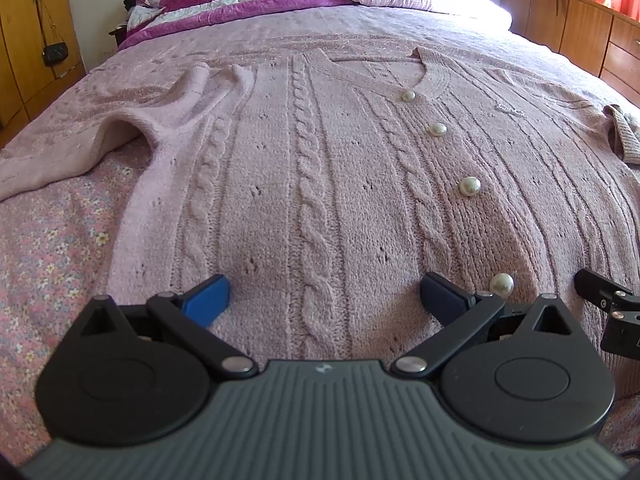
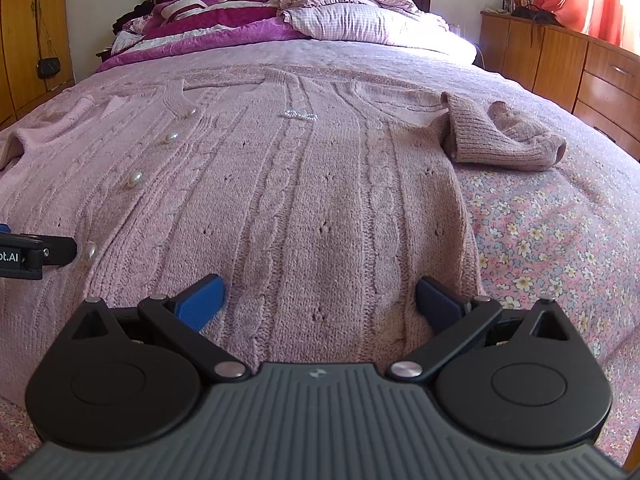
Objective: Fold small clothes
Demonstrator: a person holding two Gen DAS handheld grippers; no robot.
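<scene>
Cardigan [image 1: 320, 168] lies flat, face up, on the bed [image 1: 52, 248], buttoned, hem toward me. It lies straight ahead of both grippers and under their fingers.

Left gripper [image 1: 324, 300]: released, jaws wide, blue pads resting on or just above the knit near the hem, either side of a cable rib. Nothing grasped. A pearl button [image 1: 502, 285] sits just to its right.

Right gripper [image 2: 320, 300]: also released, jaws wide, low over the hem on the other half of the front. The cardigan's side edge runs just to its right; floral sheet [image 2: 540, 240] beyond.

Progress, my judgement: no fold made yet. Body is spread full length. Left sleeve [image 1: 80, 152] lies out to the far left of my left gripper, partly humped. Right sleeve [image 2: 504, 136] is bunched and doubled back, ahead and right of my right gripper. Left to do: bring sleeves in, fold the body.

Writing: on the left gripper's body seen from the right wrist, a white label [image 2: 10, 258] reads "ot.AI", start cut off. A small sparkly brooch-like motif [image 2: 300, 115] on the chest; not legible.
</scene>
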